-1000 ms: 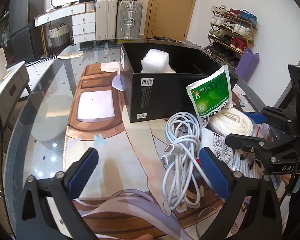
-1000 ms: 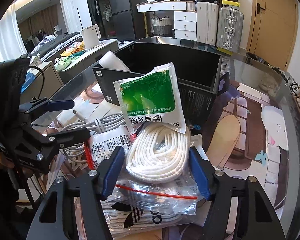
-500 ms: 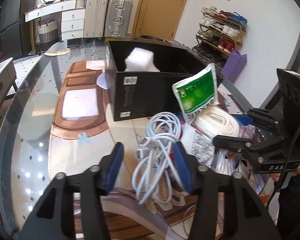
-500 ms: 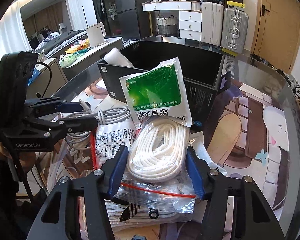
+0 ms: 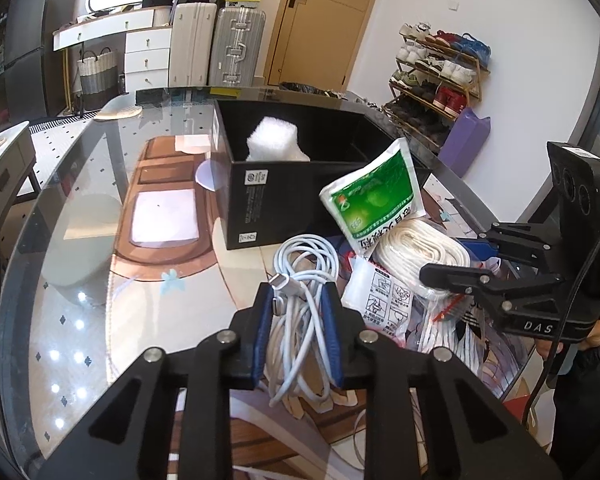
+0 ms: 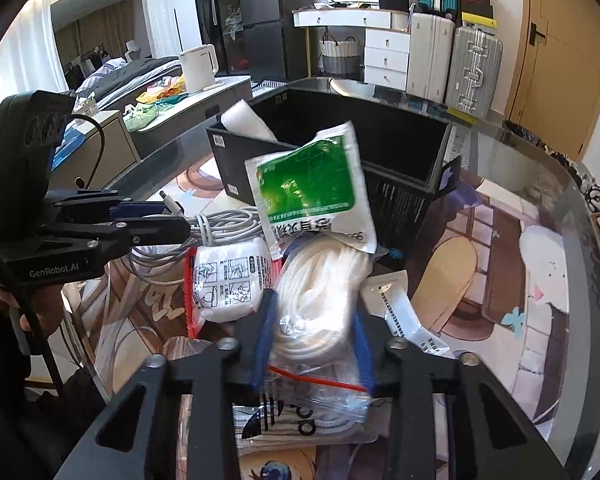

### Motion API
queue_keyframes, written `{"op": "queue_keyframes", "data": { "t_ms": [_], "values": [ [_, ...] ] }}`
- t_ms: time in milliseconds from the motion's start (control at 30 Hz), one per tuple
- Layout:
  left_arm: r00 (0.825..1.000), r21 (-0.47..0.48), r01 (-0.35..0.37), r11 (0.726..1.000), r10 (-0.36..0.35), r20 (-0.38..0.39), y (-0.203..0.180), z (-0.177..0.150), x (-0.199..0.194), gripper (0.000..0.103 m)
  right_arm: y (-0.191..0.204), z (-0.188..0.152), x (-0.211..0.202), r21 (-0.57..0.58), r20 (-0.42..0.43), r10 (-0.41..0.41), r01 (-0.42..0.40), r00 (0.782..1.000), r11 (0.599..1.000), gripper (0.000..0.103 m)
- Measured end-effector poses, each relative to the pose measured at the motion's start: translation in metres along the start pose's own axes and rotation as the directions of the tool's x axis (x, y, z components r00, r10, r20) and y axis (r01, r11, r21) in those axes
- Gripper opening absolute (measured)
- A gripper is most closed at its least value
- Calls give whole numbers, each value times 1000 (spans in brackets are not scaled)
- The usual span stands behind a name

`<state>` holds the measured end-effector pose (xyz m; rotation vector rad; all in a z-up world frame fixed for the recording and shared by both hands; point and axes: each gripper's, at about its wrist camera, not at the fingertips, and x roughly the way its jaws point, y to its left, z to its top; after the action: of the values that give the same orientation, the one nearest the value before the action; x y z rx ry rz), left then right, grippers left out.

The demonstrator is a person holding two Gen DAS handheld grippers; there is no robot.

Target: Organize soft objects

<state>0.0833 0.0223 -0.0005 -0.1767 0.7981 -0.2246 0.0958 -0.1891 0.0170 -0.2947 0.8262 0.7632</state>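
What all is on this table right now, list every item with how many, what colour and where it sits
Black box: one, black, open, at the middle of the table.
Foam block: one, white, inside the box.
Green pouch: one, green and white, leaning on the box front.
Rope coil: one, white, in a clear bag below the pouch.
Charging cable: one bundle, white, left of the rope.
Printed packet: one, white with red edge, between cable and rope.
Glass table: one, over a patterned mat.
Left gripper: black with blue pads, closed on the cable.
Right gripper: black with blue pads, around the rope bag.
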Motion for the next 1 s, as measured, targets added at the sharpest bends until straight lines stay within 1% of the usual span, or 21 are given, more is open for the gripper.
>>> {"op": "queue_keyframes", "data": {
  "t_ms": [133, 267, 567, 1000],
  "values": [
    [1000, 1, -5, 1000, 5, 22, 1, 1, -9, 22, 2, -1, -6, -22, 6, -1, 1, 1000, 1000, 25],
    [999, -3, -8, 1000, 8, 41, 2, 3, -17, 22, 5, -1, -13, -37, 12, -1, 1, 1000, 999, 22],
    [996, -12, -18, 1000, 19, 84, 3, 2, -36, 21, 7, 1, -26, -43, 35, -12, 14, 999, 999, 19],
    [989, -8, -28, 1000, 29, 145, 1, 7, -60, 21, 4, 4, -54, -45, 96, -32, 37, 995, 998, 18]
  ]
}}
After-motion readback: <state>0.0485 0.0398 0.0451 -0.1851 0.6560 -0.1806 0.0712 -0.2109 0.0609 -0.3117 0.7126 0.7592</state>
